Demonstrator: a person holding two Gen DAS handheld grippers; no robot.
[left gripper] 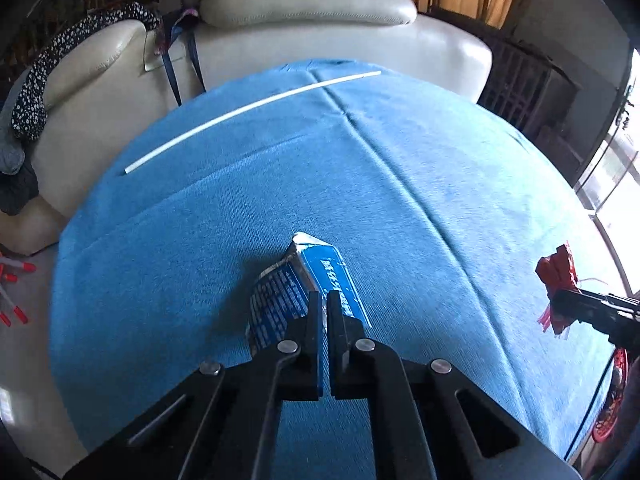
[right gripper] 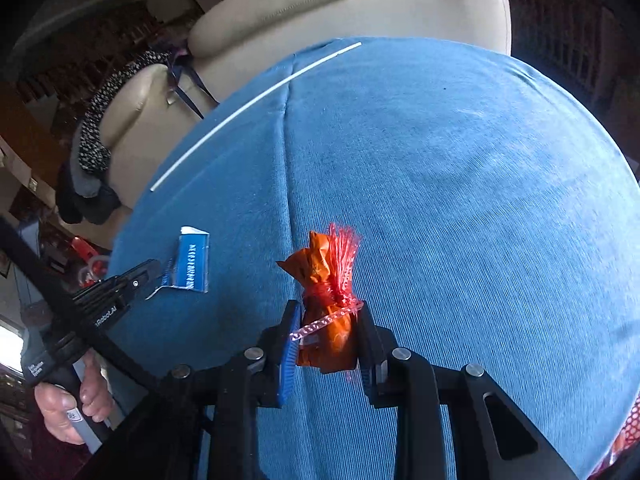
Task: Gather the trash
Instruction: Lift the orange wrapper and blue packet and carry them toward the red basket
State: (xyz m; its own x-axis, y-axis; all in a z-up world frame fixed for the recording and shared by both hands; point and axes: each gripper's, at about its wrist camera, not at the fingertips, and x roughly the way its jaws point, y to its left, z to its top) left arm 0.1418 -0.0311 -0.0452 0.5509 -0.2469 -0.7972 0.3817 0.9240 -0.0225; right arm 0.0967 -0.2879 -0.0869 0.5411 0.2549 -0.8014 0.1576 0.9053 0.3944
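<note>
Clamped in your left gripper [left gripper: 323, 300], the blue carton [left gripper: 316, 276] is lifting off the cloth [left gripper: 400, 180]; your right gripper [right gripper: 328, 320] is pinching the orange wrapper [right gripper: 326, 280], both ready for binning.

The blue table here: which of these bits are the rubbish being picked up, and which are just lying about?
Part of the job:
- blue carton, pinched in the left gripper
- orange wrapper bundle, clamped in the right gripper

Just lying about:
- white stick on the blue tablecloth (possibly trash too)
- cream sofa
- spotted cloth
</note>
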